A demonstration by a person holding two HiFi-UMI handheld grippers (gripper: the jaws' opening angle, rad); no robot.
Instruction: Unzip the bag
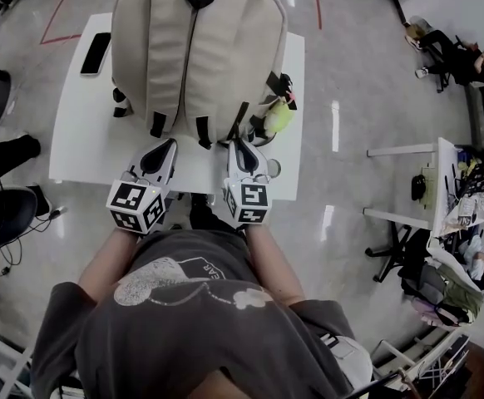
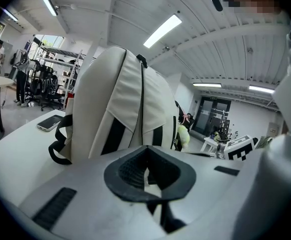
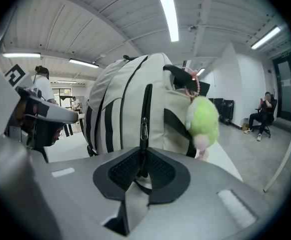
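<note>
Mid-frame, the right gripper [image 3: 143,170] is clenched on the black strip [image 3: 143,156] under the zipper pull [image 3: 143,126], the left gripper [image 2: 146,171] clenched empty; the bag [image 1: 196,52] should be steadied throughout.
</note>
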